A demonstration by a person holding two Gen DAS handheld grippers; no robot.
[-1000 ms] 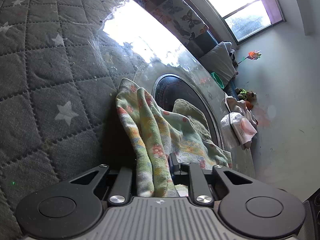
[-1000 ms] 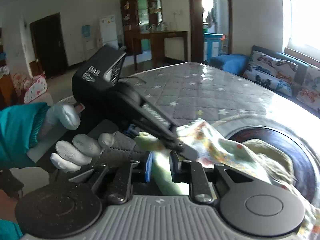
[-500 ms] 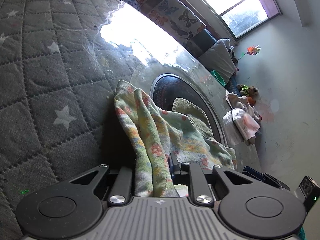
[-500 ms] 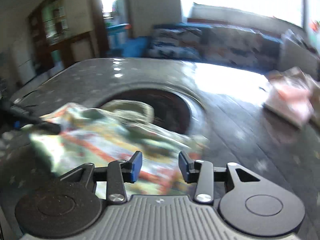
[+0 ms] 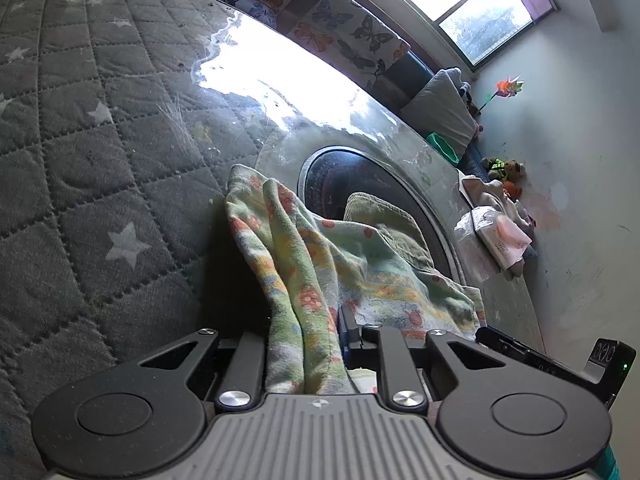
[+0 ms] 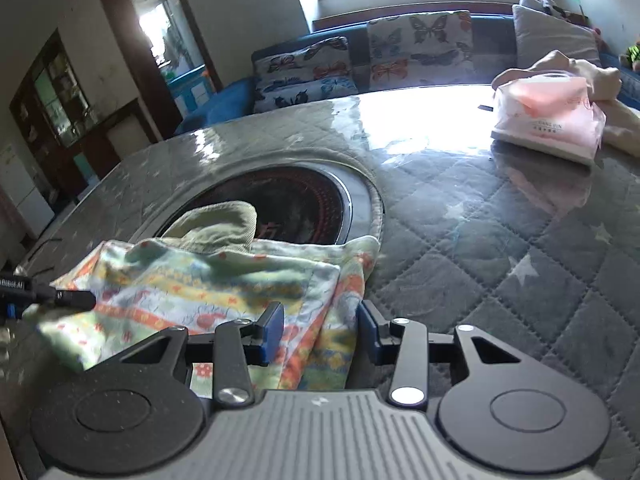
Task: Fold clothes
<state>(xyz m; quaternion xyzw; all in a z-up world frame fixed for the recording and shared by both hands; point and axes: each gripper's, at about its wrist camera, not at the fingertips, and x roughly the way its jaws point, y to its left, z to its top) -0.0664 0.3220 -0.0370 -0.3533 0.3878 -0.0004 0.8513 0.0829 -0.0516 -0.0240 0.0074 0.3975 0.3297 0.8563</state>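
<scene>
Right wrist: cloth [image 6: 224, 280] between open claw [image 6: 320, 334].

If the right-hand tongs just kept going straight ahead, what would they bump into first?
The right tongs stand open with the floral cloth already between them, so they would push into that first. Beyond it probably lies the dark round opening in the table, though depth is unclear.

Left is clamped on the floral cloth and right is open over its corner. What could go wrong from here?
1. The right gripper may pinch only the top layer of the floral cloth, skewing the fold.
2. The left gripper holds a bunched wad, so creases may stay.
3. Cloth could drag into the round recess.
</scene>
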